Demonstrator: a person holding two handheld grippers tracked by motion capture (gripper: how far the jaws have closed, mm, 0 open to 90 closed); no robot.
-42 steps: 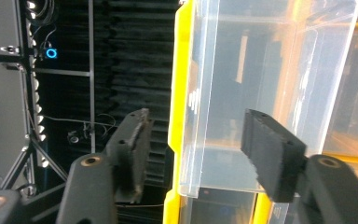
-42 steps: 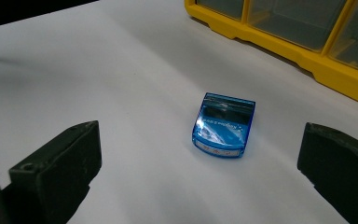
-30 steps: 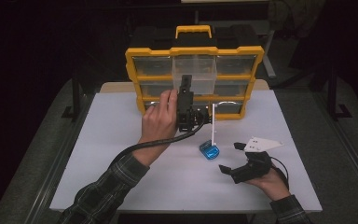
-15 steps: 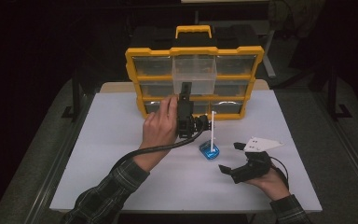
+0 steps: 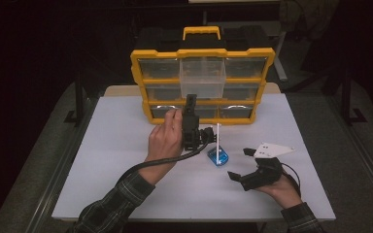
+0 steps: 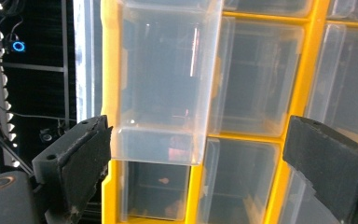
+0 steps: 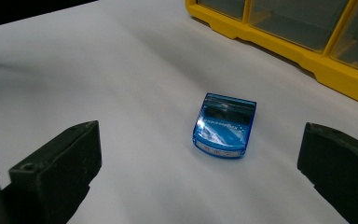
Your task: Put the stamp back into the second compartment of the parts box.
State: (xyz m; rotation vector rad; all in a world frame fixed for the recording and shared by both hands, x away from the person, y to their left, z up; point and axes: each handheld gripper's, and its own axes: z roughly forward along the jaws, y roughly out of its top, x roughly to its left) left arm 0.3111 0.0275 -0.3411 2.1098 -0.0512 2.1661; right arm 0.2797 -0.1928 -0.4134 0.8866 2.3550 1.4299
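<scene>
Held the left gripper (image 5: pixel 190 99) released, close in front of the organiser (image 5: pixel 141 73). Had just been spreading its jaws wider, with no pad pressing on anything. Looked along those jaws, in the left gripper view, at a clear drawer (image 6: pixel 163 84) sticking out of the yellow frame (image 6: pixel 307 70) beyond them, apart from both pads. Judged the first step done: top middle drawer (image 5: pixel 203 77) pulled forward and left hanging open, the neighbouring drawers flush in their slots.

Kept the right gripper (image 5: pixel 240 164) low over the worktop (image 5: pixel 116 145), likewise released, jaws spread wide and empty. Faced it, in the right gripper view, toward a small blue box (image 7: pixel 224 126) lying flat on the white worktop (image 7: pixel 98 70) ahead of the jaws, touched by neither.

Found the blue box (image 5: pixel 217 157) in the high view between the two hands, near the front of the organiser and well short of the open drawer. Judged the rest not yet done: closing on the box, lifting it, dropping it into the drawer, probably pushing the drawer shut.

Looked like translucent blue plastic: a flat, roughly square case with rounded corners, a glossy lid catching the light, faint pale lettering across the top and a red-marked strip along its near edge. Could not make out any contents.
</scene>
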